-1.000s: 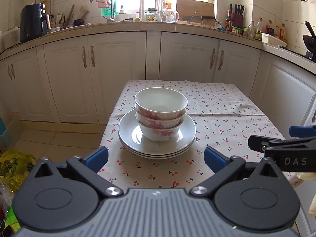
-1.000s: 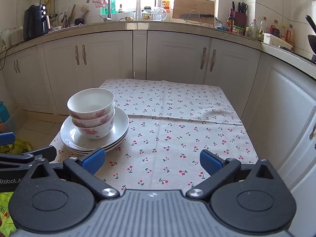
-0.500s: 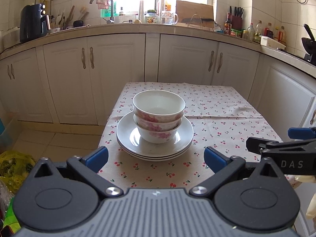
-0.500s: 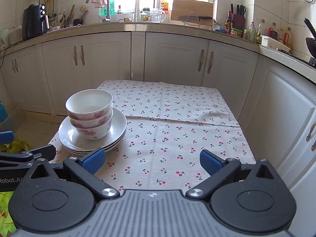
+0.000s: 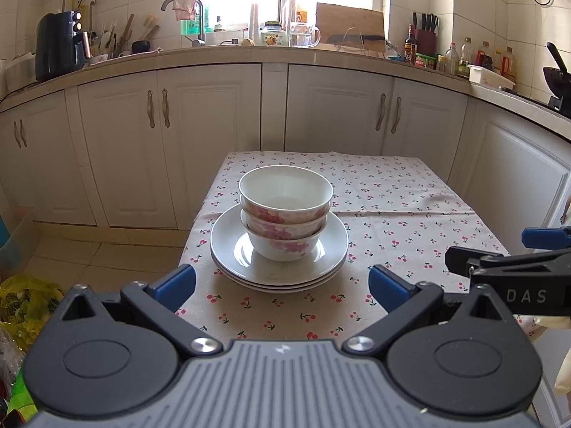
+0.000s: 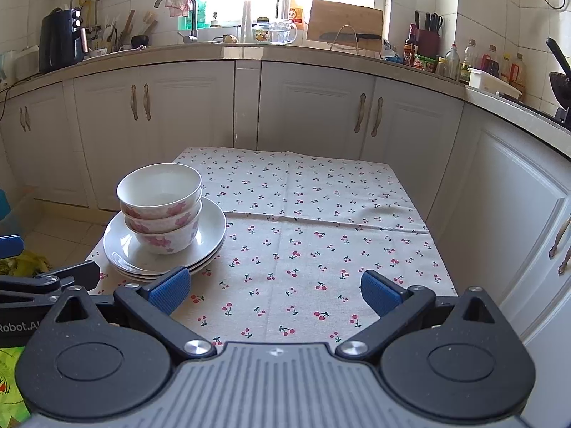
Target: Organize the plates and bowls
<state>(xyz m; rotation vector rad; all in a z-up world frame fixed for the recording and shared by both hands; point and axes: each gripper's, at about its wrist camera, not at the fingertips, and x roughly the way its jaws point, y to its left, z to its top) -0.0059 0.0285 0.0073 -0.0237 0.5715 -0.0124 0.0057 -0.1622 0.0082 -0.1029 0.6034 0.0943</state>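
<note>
Three white bowls with pink flowers are nested on a stack of white plates on the left part of a small table with a cherry-print cloth. The bowls and plates also show at the left of the right wrist view. My left gripper is open and empty, just short of the plates. My right gripper is open and empty over the table's front middle, to the right of the stack.
White kitchen cabinets stand behind the table, with a cluttered counter and sink under a window. A yellow bag lies on the floor at the left. Cabinets also run along the right side.
Both grippers have drawn back from the table a little, so the stack sits farther off. Both stay open and empty. The bowls and plates have not moved.
</note>
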